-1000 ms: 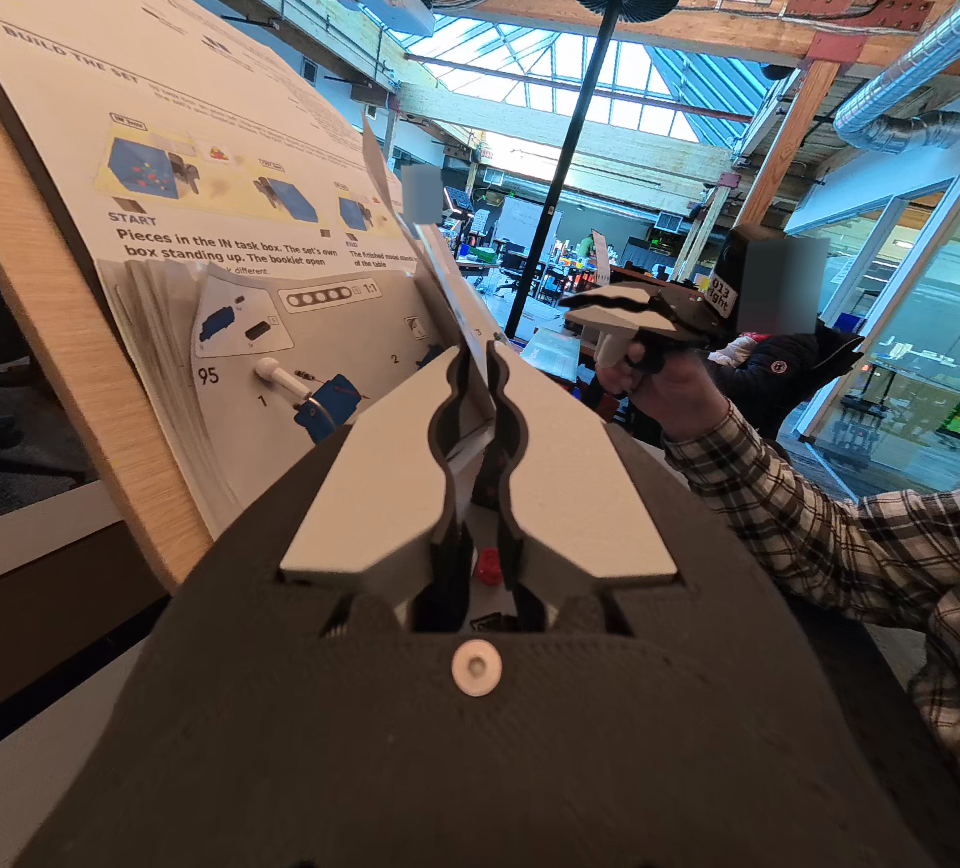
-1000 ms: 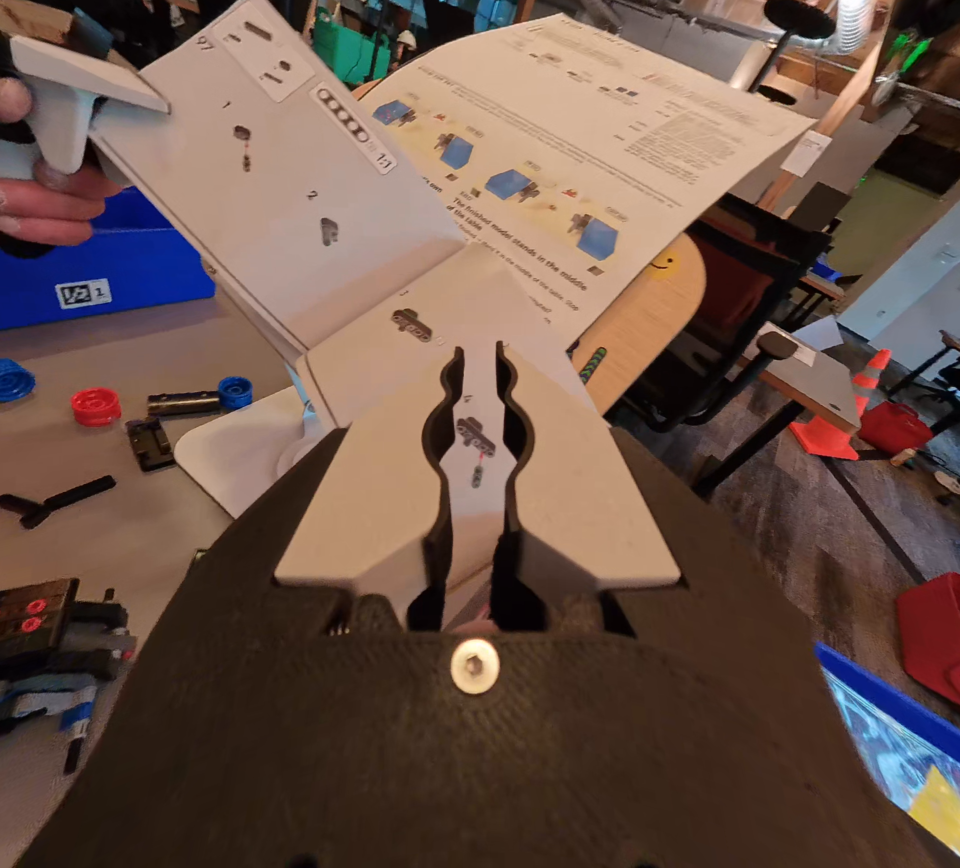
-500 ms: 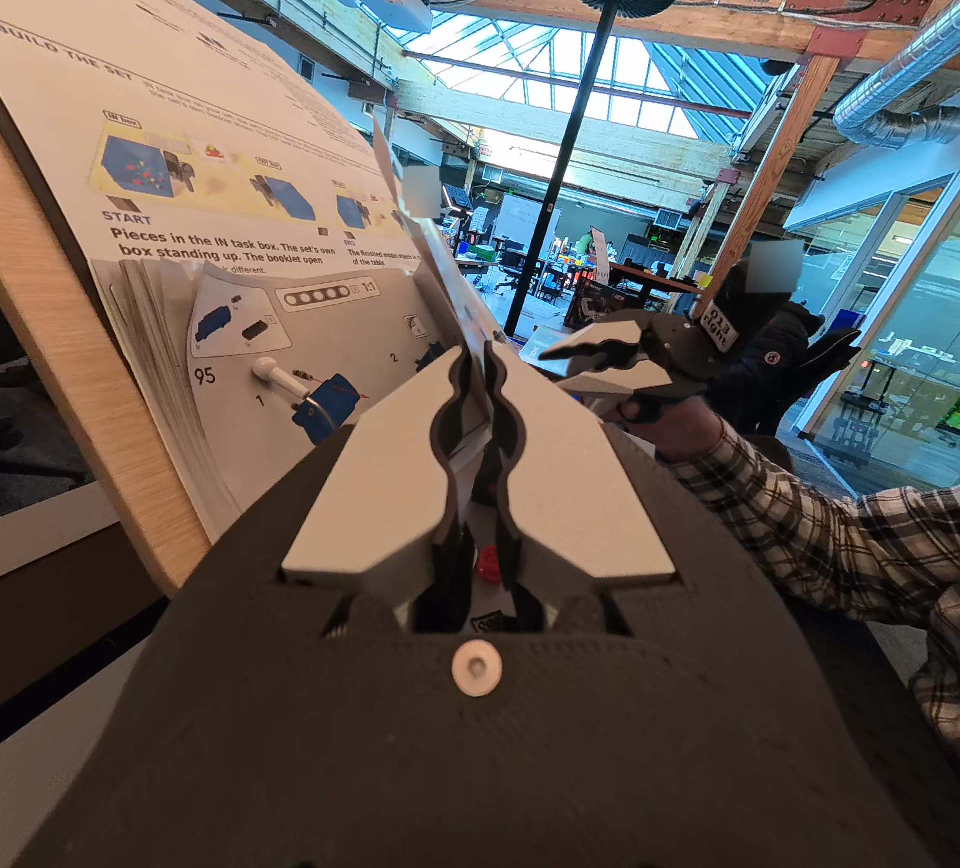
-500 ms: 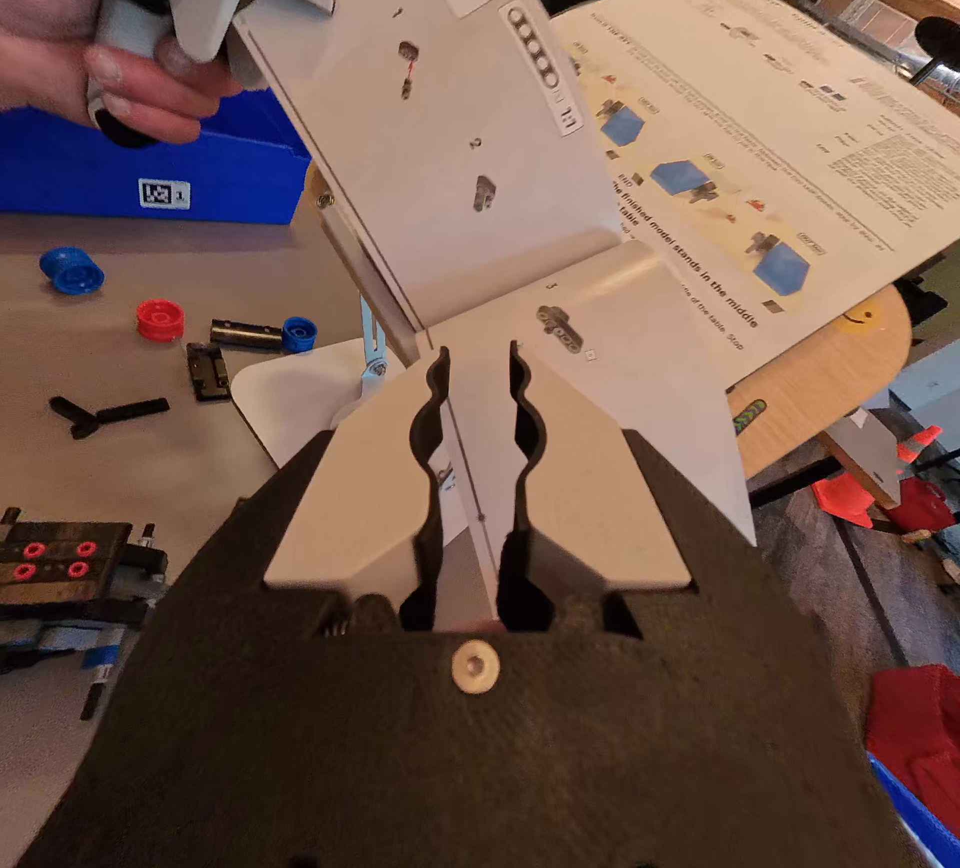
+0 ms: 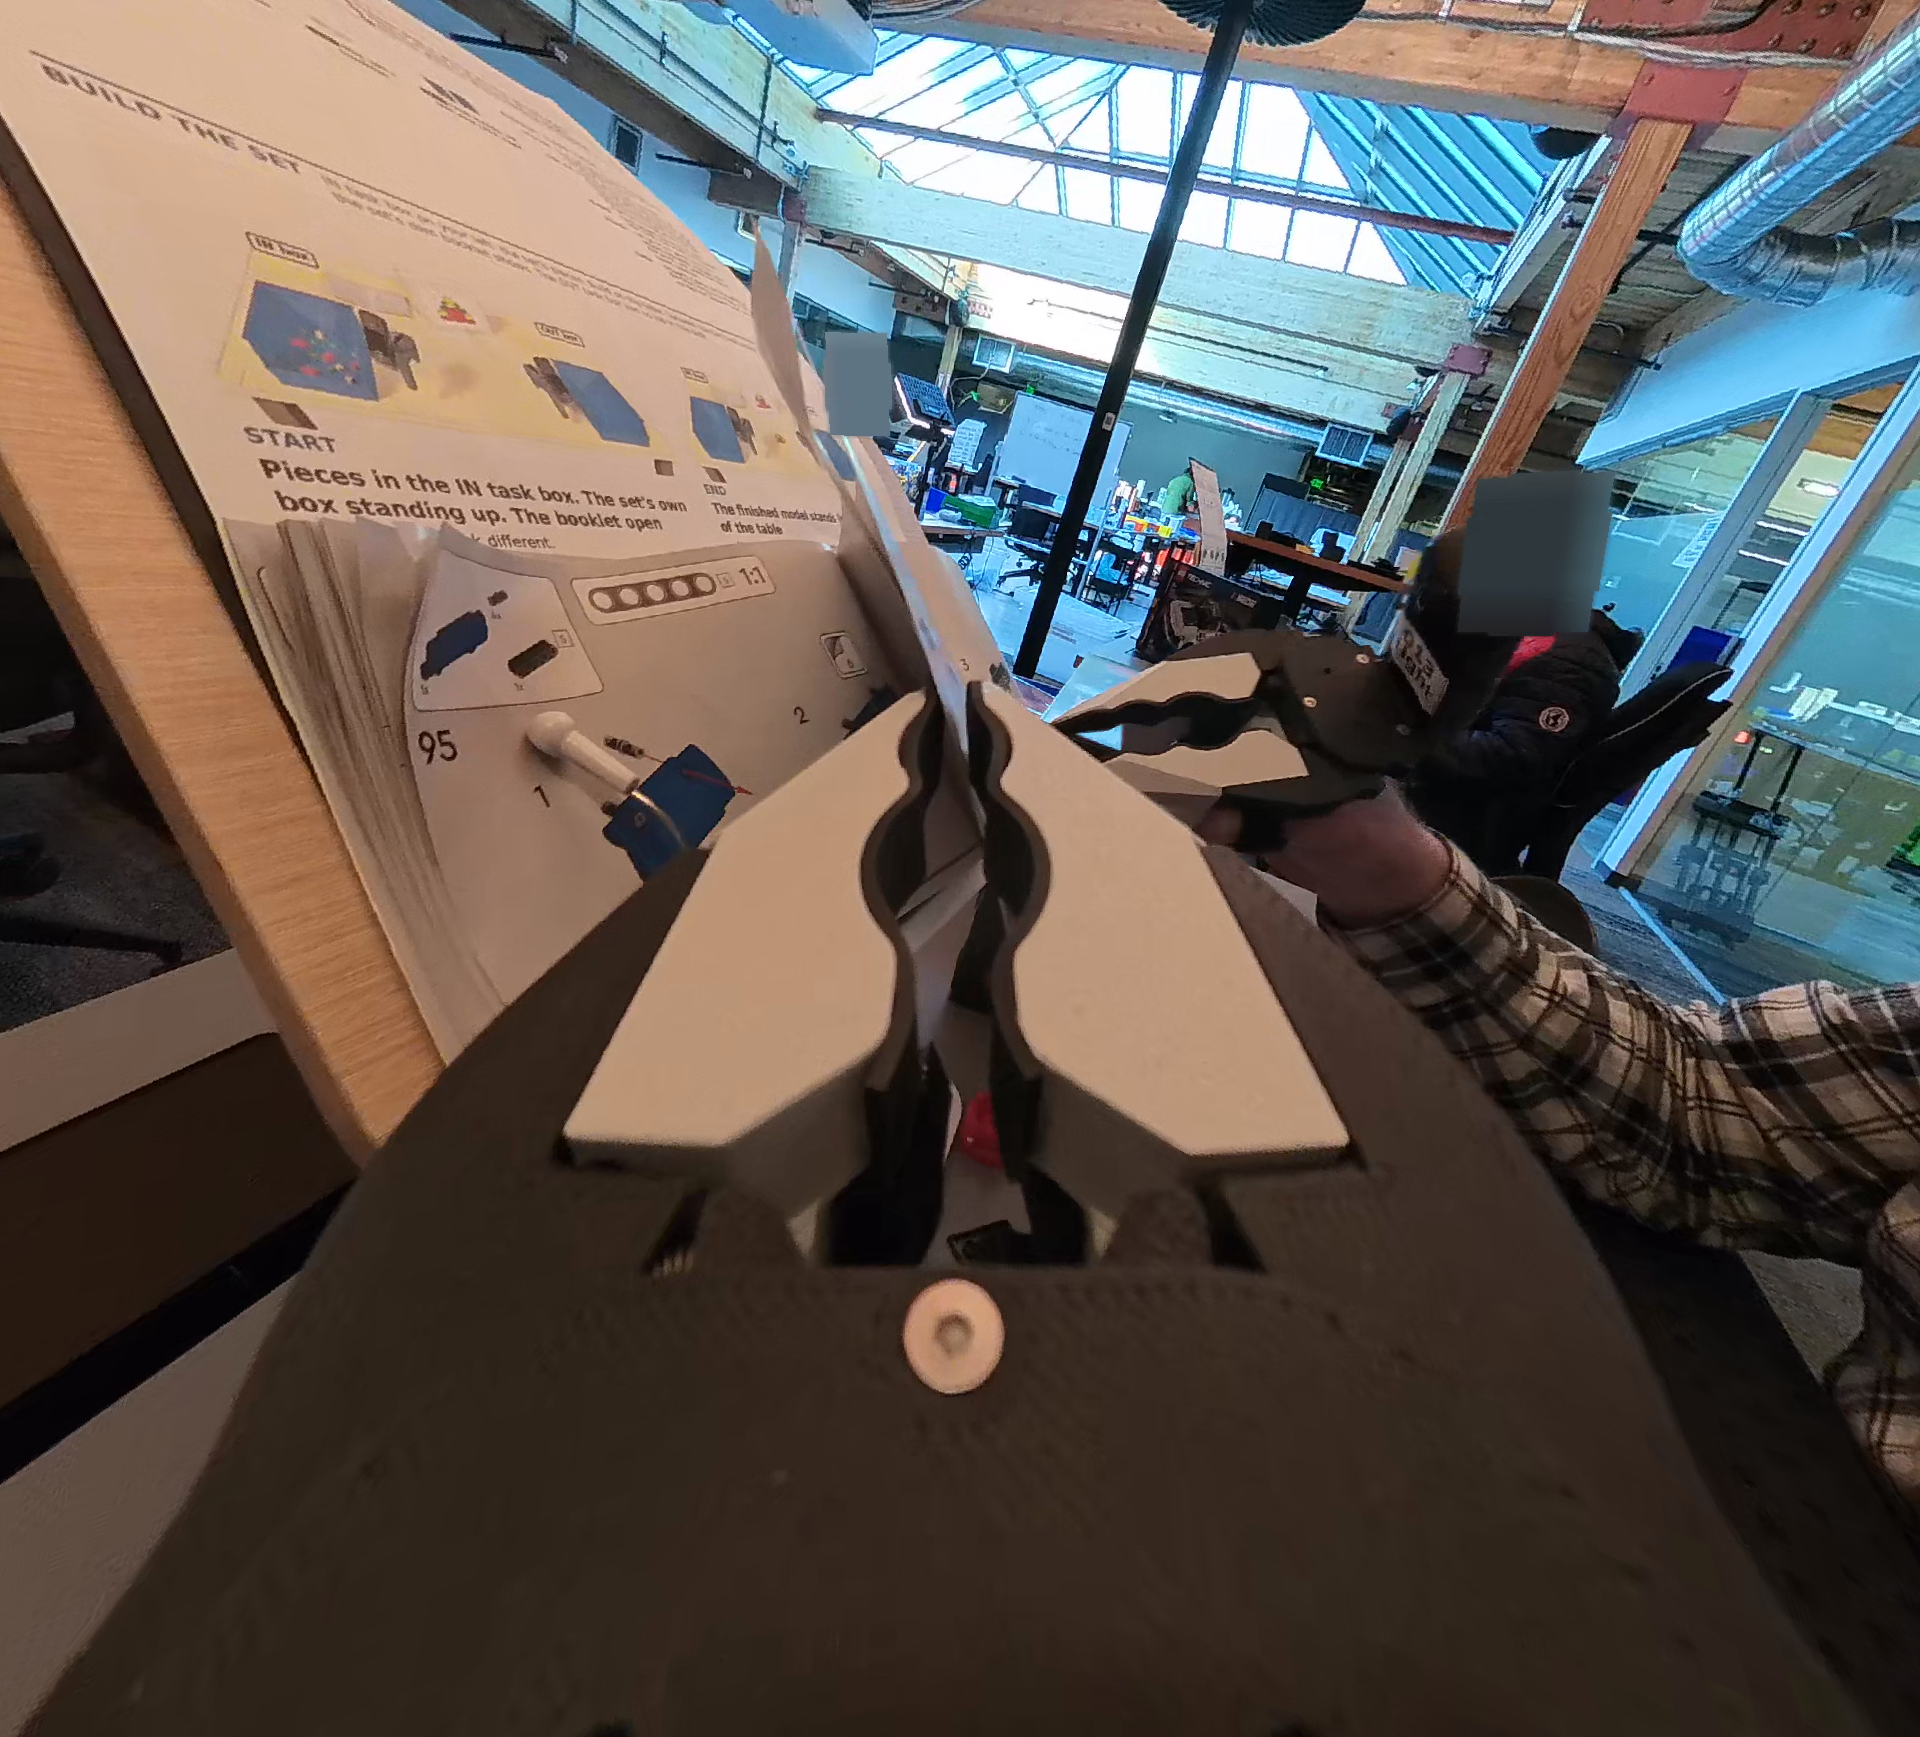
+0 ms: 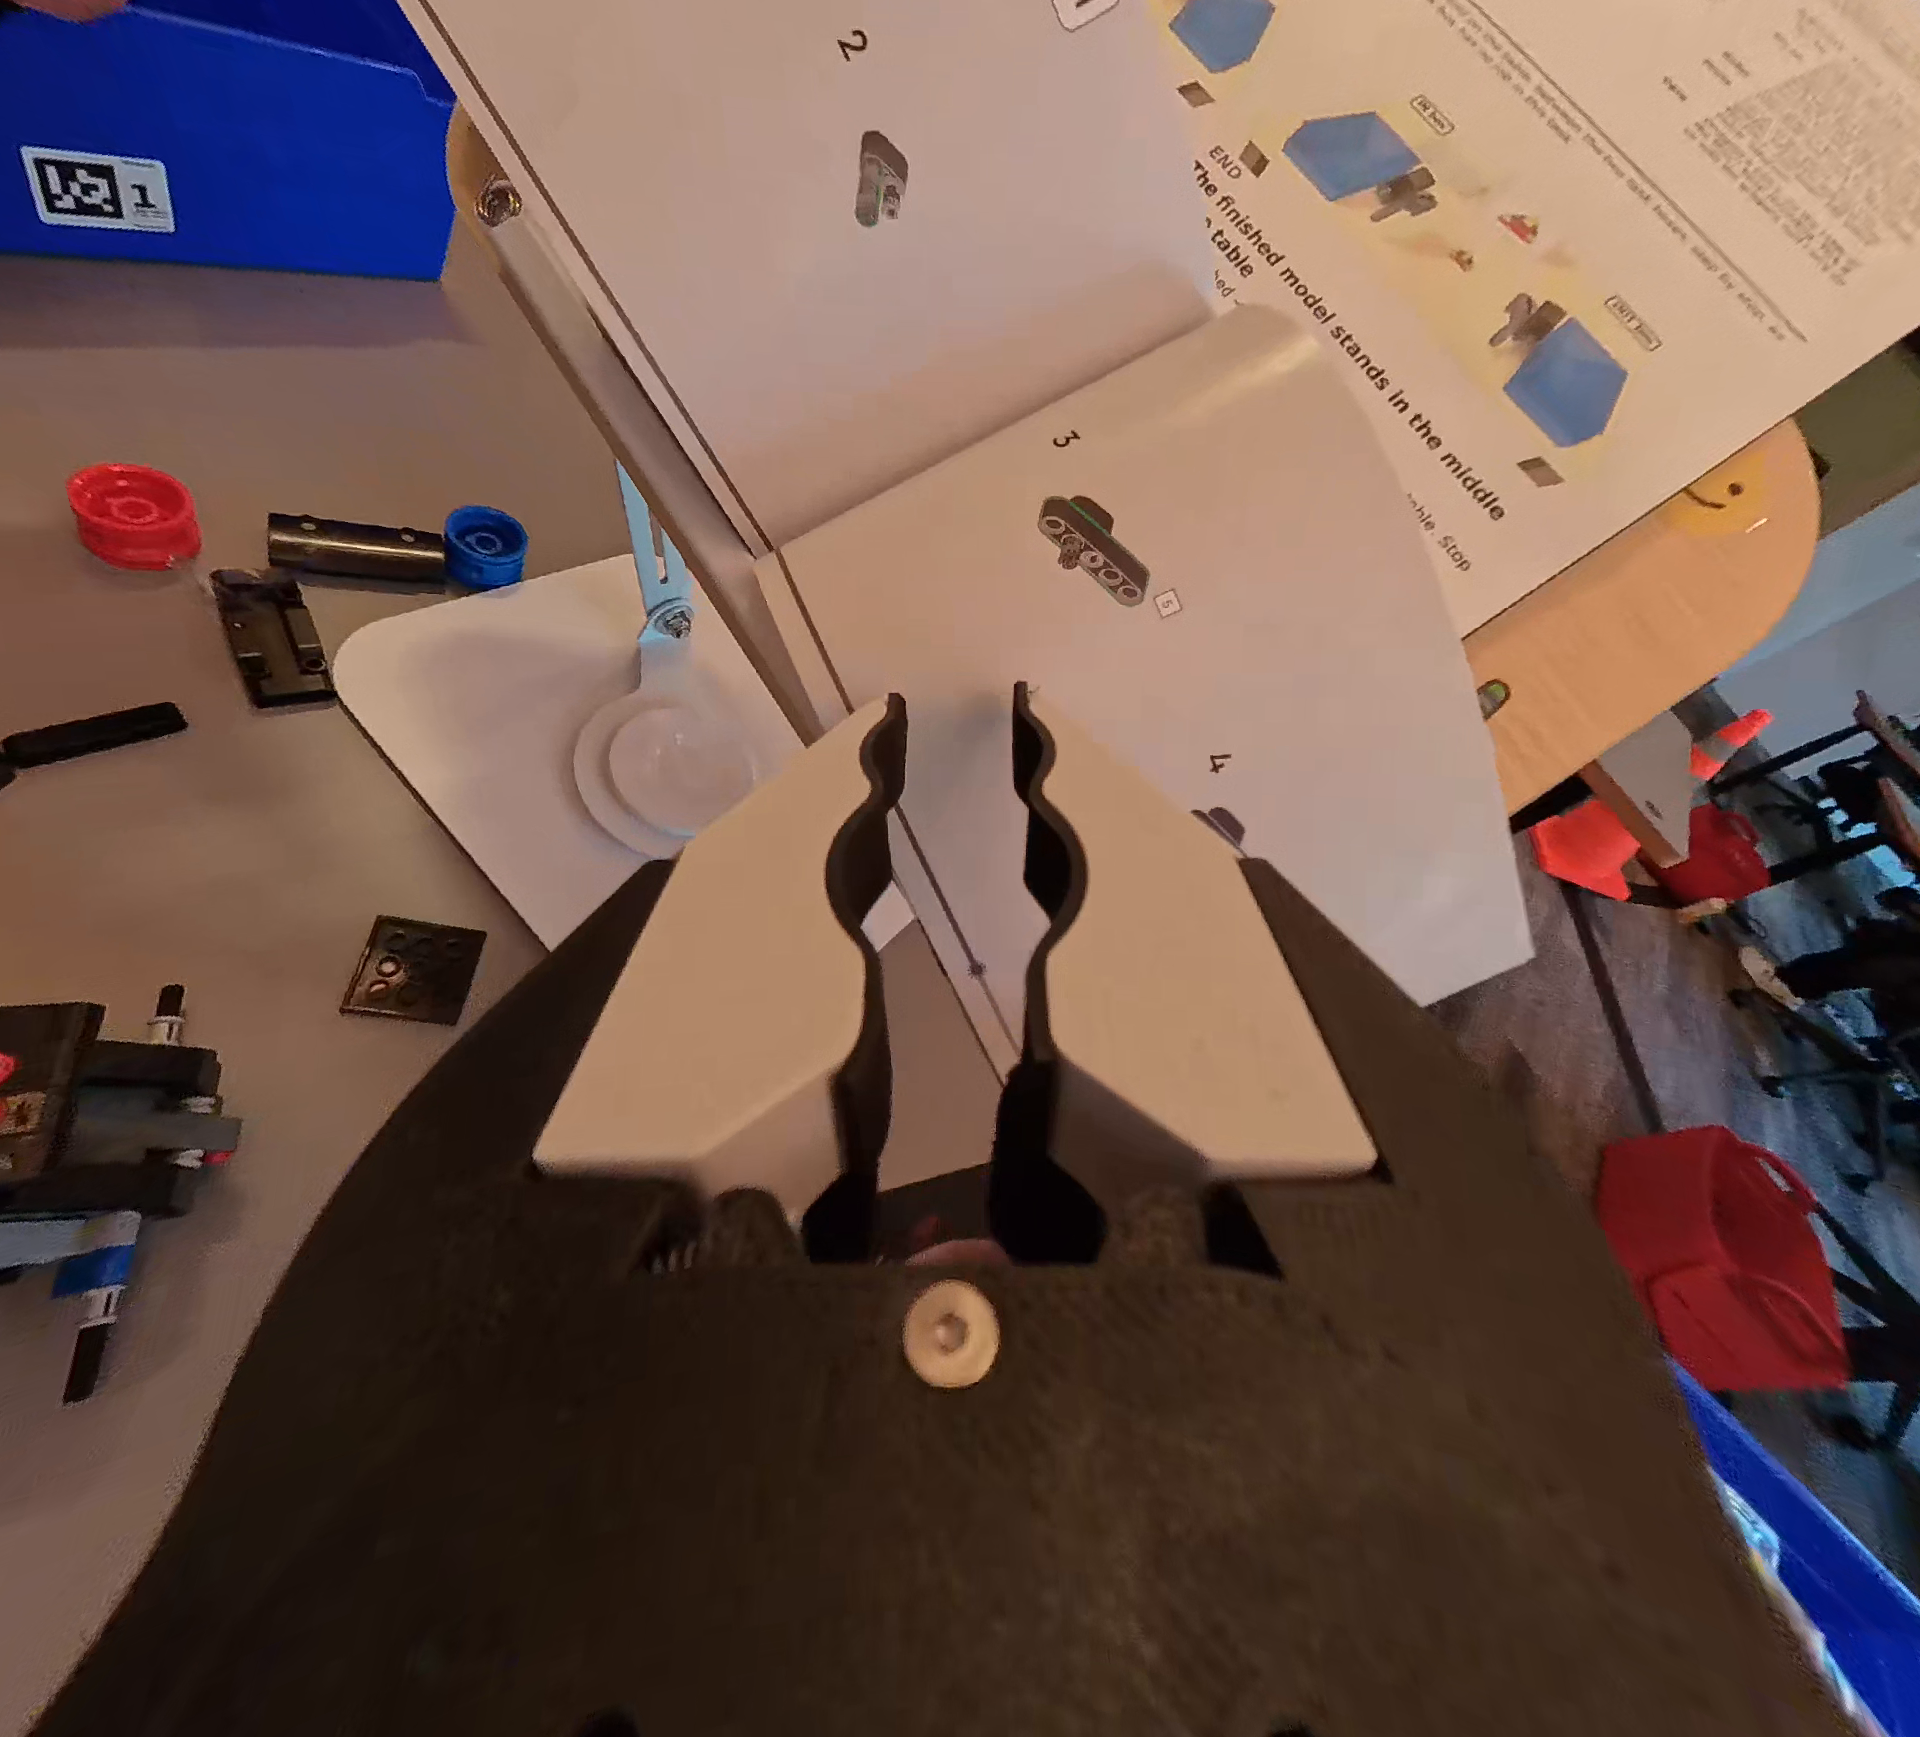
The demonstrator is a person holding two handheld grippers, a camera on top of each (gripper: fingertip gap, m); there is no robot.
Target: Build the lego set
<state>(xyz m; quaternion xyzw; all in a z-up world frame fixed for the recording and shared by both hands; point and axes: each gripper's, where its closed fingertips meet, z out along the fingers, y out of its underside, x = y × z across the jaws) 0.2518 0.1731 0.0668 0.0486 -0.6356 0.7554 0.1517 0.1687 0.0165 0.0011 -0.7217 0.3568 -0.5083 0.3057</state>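
The lego instruction booklet stands open on a white stand [image 6: 488, 711]. My left gripper [image 5: 948, 711] is shut on one booklet page [image 5: 883, 524] and holds it upright, edge-on. That page [image 6: 831, 129] and the one below it [image 6: 1195, 648] fill the right wrist view. My right gripper [image 6: 956, 700] is open, and the lower page's edge runs loose between its fingers. It also shows in the left wrist view [image 5: 1143, 731], just right of the page. A partly built black model [image 6: 94, 1137] sits at the left edge of the table.
Loose parts lie left of the stand: a red wheel [image 6: 130, 513], a blue wheel [image 6: 483, 544], a black tube [image 6: 353, 544] and a black square plate [image 6: 414, 968]. A blue bin [image 6: 208, 129] stands behind. A printed sheet [image 6: 1507, 129] leans on a wooden board [image 6: 1662, 565]. About 20 cm separates my left fingertips from my right.
My right gripper has opened and slid down toward the booklet's lower edge. The left gripper has kept its hold and raised the page more upright.
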